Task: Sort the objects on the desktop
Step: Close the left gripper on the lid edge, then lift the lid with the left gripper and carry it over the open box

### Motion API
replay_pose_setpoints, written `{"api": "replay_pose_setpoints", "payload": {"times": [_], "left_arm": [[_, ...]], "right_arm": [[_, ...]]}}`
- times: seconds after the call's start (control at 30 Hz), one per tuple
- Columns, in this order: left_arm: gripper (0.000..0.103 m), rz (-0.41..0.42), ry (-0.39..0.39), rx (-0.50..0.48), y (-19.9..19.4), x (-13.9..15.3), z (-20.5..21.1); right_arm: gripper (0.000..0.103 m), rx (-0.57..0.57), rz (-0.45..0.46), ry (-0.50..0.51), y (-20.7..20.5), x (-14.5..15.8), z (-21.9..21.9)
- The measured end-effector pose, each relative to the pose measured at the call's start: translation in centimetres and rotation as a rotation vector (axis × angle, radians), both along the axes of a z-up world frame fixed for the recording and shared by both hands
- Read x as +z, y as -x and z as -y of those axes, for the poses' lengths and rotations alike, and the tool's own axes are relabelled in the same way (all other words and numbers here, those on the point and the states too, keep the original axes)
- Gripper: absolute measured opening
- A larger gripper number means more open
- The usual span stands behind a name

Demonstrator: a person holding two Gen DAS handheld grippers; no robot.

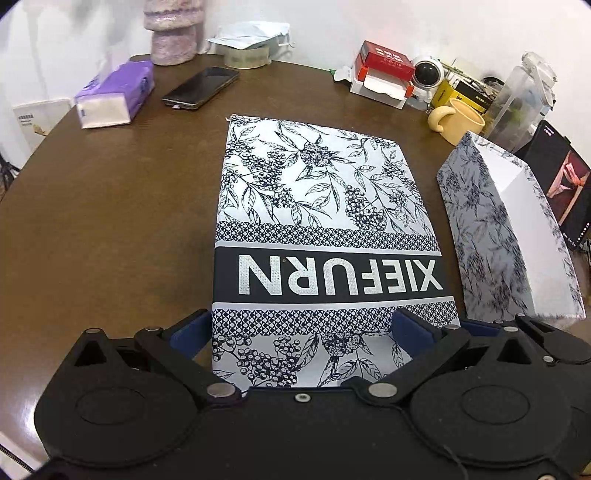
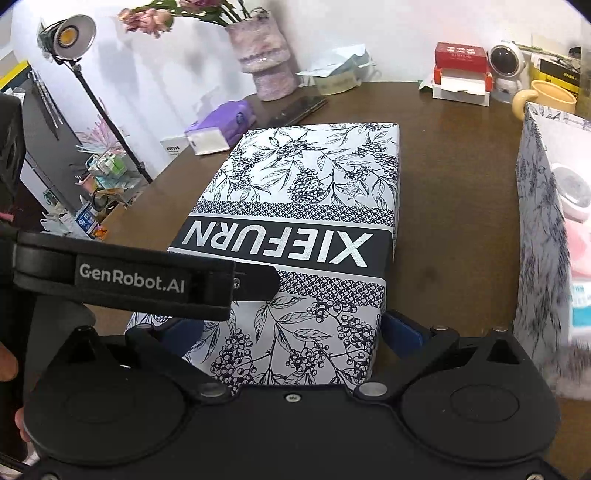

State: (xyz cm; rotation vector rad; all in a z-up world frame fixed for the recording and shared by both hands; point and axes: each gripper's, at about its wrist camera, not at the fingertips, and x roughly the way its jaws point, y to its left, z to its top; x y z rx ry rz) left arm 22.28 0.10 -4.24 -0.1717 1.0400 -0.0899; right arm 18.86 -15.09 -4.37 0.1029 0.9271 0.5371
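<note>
A patterned blue-and-white box lettered XIEFURN (image 1: 325, 206) (image 2: 306, 206) lies flat in the middle of the round brown table (image 1: 110, 221). My left gripper (image 1: 301, 330) hovers open over its near end, blue pads spread about the box's width. My right gripper (image 2: 291, 332) is open at the same end, its right pad beside the box's right side; part of it shows in the left wrist view (image 1: 546, 339). The left gripper's strap (image 2: 129, 280) crosses the right wrist view. Whether any pad touches the box is unclear. To the right stands a matching open box (image 1: 491, 236) (image 2: 539, 240) holding a white round item (image 2: 572, 192).
At the back are a purple tissue pack (image 1: 114, 94), a phone (image 1: 201, 86), a vase (image 1: 173, 33), a tape roll (image 1: 245, 57), a red-and-white carton (image 1: 384, 68), a small white camera (image 1: 428, 72) and a yellow mug (image 1: 460, 120). A tablet (image 1: 561, 184) leans at far right.
</note>
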Motion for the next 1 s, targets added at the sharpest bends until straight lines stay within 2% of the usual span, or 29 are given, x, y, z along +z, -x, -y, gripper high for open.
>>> {"api": "replay_pose_setpoints", "payload": {"times": [0.3,0.57,1.0], "left_arm": [[0.103,0.044,0.008,0.000,5.4,1.7,-1.3],[0.103,0.062,0.008,-0.017,8.7,2.5,-0.8],[0.103,0.080,0.030,0.030,13.7,2.9,-0.6]], "right_arm": [[0.103,-0.032,0.038,0.002,5.7,2.0,-1.3],[0.103,-0.053,0.054,0.005,8.9,2.7,-1.7],[0.103,0.003,0.090,0.023,12.8,3.2,-1.3]]}}
